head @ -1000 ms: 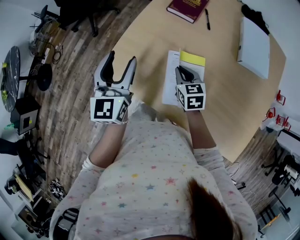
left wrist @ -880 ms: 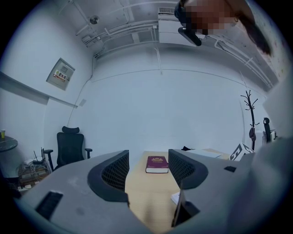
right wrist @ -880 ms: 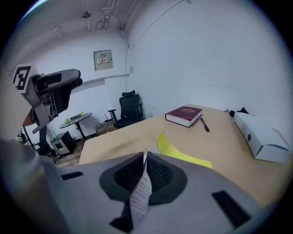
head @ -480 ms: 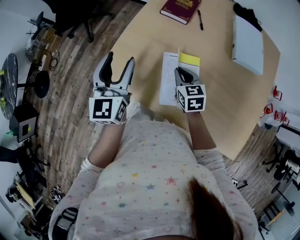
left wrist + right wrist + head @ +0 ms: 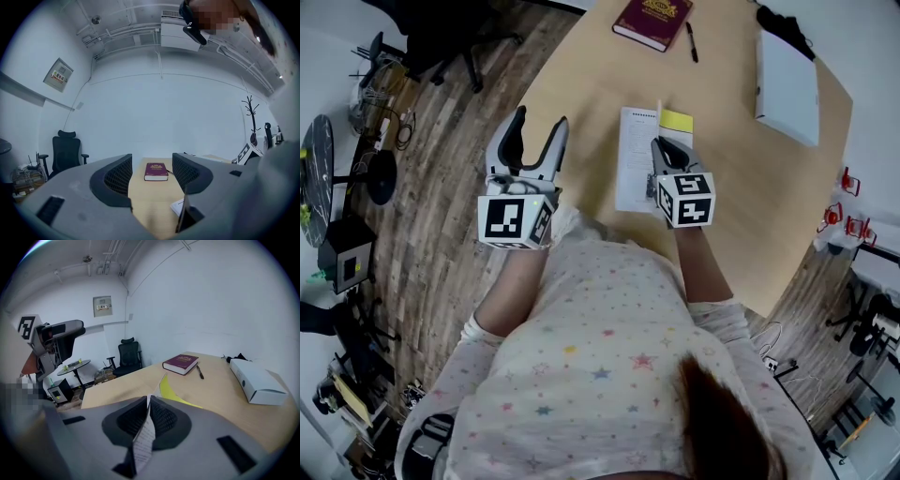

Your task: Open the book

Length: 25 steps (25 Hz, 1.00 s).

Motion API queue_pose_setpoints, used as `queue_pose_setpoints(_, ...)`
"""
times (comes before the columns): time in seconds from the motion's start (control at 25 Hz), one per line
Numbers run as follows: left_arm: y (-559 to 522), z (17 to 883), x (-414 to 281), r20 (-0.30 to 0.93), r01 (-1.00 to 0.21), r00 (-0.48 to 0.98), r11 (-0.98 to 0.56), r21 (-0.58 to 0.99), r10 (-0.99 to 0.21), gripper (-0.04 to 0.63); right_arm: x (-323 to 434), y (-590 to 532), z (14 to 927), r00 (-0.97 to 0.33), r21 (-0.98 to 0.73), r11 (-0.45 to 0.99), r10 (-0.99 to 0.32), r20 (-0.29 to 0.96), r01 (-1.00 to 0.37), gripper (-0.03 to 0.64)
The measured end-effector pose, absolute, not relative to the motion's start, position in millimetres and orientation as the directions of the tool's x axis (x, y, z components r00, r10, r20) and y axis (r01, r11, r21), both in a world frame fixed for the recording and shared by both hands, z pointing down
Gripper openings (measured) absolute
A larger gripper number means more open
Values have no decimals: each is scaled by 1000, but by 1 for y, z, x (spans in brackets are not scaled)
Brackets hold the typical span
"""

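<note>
A thin booklet (image 5: 637, 159) with printed white pages and a yellow cover (image 5: 677, 122) lies open on the round wooden table (image 5: 581, 84). My right gripper (image 5: 664, 150) is shut on a raised white page (image 5: 149, 416), which stands on edge between the jaws; the yellow cover (image 5: 171, 393) shows just beyond them. My left gripper (image 5: 536, 136) is held up at the table's left edge, open, with nothing between its fingers (image 5: 115, 177). The booklet's corner (image 5: 178, 206) shows low in the left gripper view.
A maroon hardback book (image 5: 652, 21) and a black pen (image 5: 690, 42) lie at the table's far side, with a white box (image 5: 787, 80) to the right. An office chair (image 5: 129, 357) and a small round side table (image 5: 75, 365) stand on the floor at left.
The right gripper has carried the white page leftwards, so less of the yellow cover shows. The left gripper has hardly moved.
</note>
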<state>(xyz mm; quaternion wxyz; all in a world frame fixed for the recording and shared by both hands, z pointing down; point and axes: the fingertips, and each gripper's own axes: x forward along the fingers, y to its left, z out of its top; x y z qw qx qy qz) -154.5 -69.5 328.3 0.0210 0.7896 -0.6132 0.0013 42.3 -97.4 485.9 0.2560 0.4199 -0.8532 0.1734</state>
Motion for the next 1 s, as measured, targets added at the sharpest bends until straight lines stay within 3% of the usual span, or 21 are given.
queue_pose_setpoints(1.0,-84,323,-124,17,-947,321,-321,31,-947,265,84,-98,469,-469,-100,504,-691,550,-858,14)
